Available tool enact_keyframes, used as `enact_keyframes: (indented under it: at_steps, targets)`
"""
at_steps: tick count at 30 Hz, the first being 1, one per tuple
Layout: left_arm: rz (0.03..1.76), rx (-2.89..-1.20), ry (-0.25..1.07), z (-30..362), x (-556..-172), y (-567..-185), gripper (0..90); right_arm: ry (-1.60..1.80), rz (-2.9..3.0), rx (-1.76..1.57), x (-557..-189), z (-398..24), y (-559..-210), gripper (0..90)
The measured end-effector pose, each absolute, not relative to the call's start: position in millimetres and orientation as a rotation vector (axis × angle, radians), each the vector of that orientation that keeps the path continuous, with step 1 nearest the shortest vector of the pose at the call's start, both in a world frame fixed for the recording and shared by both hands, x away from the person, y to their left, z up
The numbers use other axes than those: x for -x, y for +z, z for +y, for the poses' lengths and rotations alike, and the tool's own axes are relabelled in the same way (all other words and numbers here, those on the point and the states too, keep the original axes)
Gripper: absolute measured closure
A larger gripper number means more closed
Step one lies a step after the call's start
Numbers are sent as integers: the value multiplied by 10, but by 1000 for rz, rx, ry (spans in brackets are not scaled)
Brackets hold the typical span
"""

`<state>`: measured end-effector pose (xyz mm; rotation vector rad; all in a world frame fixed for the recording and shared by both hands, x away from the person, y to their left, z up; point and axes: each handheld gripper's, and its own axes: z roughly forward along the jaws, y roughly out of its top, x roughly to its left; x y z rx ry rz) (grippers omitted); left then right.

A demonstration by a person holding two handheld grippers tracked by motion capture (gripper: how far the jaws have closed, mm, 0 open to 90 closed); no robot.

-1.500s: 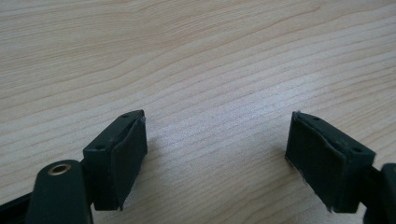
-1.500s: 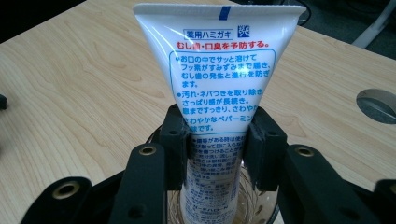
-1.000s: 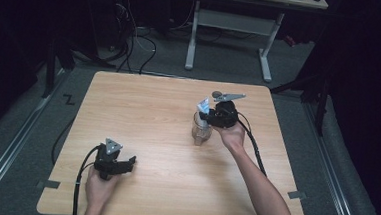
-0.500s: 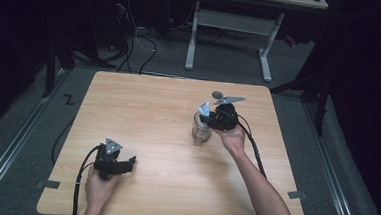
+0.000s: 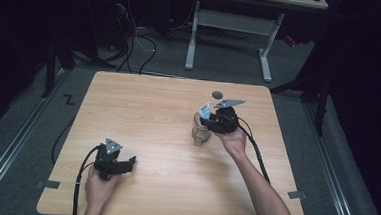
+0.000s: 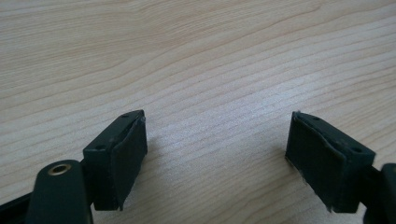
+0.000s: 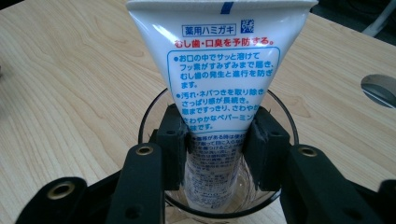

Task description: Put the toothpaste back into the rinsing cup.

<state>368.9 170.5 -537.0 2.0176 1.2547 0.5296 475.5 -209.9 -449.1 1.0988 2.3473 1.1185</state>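
Here, going left to right, my left tool (image 5: pixel 125 163) rests low on the surface (image 5: pixel 148 115) near my own edge, its jaws spread wide with nothing but bare wood between them in the left gripper view (image 6: pixel 215 154). It sits well apart from the work and has no part in this step.

Off to its right, my right tool (image 7: pixel 215 144) has its jaws pressed onto a tube (image 7: pixel 219 84), pinching it across its lower body. The tube's long axis runs upright, flat crimped end on top, the capped end down inside a glass (image 7: pixel 149 121). My jaws sit right at the glass rim, one on each side of the tube, so the tube lies straight ahead of the tool and between its pads. In the high view the glass (image 5: pixel 200 133) stands just beside my right hand (image 5: pixel 234 140), so this is clearly the nearer hand.

I judge the coming move turns on that vertical axis: either lowering further or letting go.

Against a second ago, the right tool with the tube has shifted slightly; the left has stayed put.
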Motion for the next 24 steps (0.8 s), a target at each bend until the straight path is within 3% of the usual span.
enact_keyframes:
  at_steps: [24]
  targets:
    - [1258, -2014, 526, 1711, -3689, -5368, 208, 1148, 2313, -1109, -4652, -2159, -4514, 563]
